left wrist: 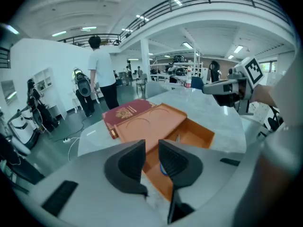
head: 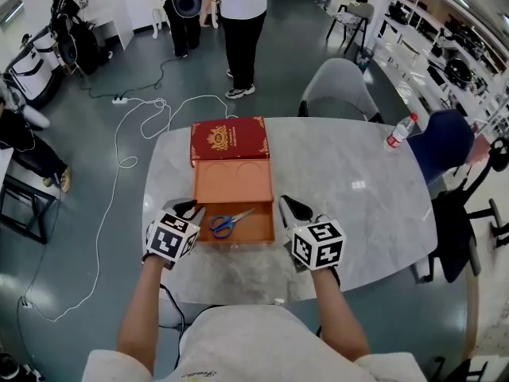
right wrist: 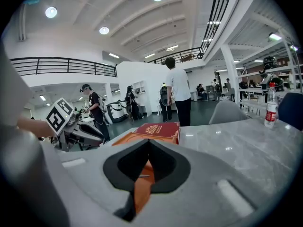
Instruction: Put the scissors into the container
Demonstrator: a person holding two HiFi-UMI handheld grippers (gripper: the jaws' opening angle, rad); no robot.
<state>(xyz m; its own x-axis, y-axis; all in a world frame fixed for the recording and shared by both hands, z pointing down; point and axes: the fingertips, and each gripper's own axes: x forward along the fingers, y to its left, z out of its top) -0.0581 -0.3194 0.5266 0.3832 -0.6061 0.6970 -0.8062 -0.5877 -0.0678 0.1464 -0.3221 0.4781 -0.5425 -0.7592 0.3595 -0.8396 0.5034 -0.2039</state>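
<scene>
The scissors (head: 231, 221) lie flat on the floor of the orange box (head: 260, 231), in its near compartment, so by the look of it the task is done already. Their long axis runs on a slant: blue handles at the near left, blades pointing to the far right, tips just short of the box's middle.

The left gripper (head: 191, 210) sits at the box's near-left corner, just beside the handles. Its jaws stand a little apart with nothing between them, and its own view looks through the gap at the box floor and a scrap of blue handle. The right gripper (head: 286, 207) sits just outside the box's right wall, near the blade end but with the wall between. Its jaws are pressed together at the tips and hold nothing; only orange shows below them.

So the scissors lie between the two grippers, touched by neither, and the left one is nearer. If they needed shifting, the left would reach the handles by going slightly right and down. The red lid (head: 228, 139) lies open at the far end, on the table (head: 358, 181), well clear of both
</scene>
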